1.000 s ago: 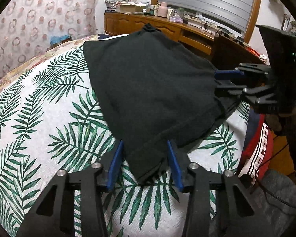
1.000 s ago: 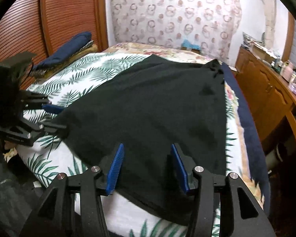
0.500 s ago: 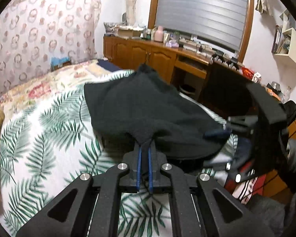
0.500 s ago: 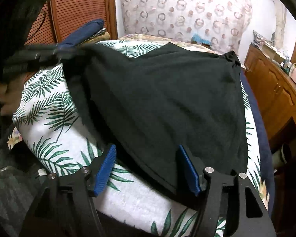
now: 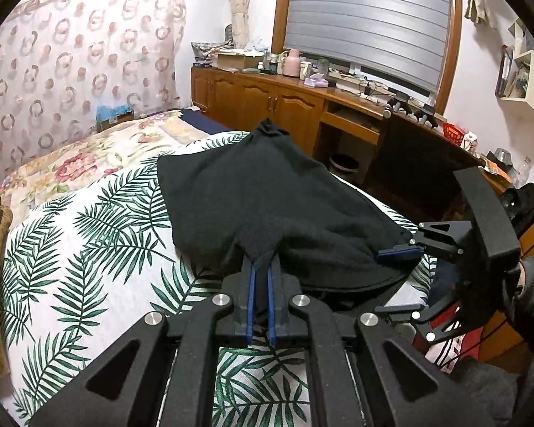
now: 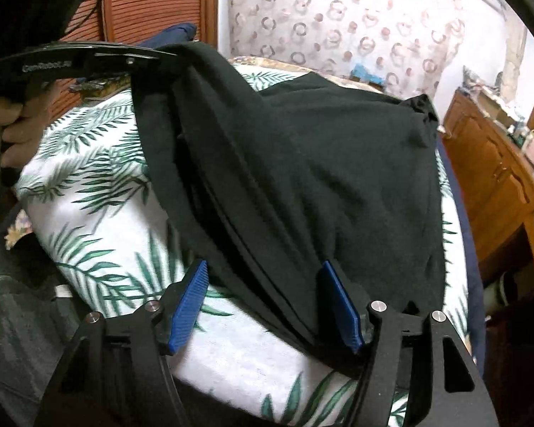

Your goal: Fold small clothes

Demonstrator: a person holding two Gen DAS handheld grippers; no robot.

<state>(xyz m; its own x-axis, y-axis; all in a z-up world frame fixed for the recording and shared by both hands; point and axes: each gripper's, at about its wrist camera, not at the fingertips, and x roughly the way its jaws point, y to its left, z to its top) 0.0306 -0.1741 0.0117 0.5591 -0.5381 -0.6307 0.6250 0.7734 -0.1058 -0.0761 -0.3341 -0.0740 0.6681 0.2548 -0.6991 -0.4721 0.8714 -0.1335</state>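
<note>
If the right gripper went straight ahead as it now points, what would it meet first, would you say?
Probably the black garment: its hem already lies between the open right gripper, with the leaf-print bedcover just beneath.

Matt black knit garment [image 5: 263, 195], ribbed blue pads [image 6: 188, 307] — glossy wooden cabinets [image 5: 267, 103], leaf-print cotton bedspread [image 5: 89, 235].

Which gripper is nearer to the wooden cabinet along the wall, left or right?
Right. The right gripper is at the edge of the black cloth on the side toward the wooden cabinet; the left gripper pinches the corner farther from it.
</note>
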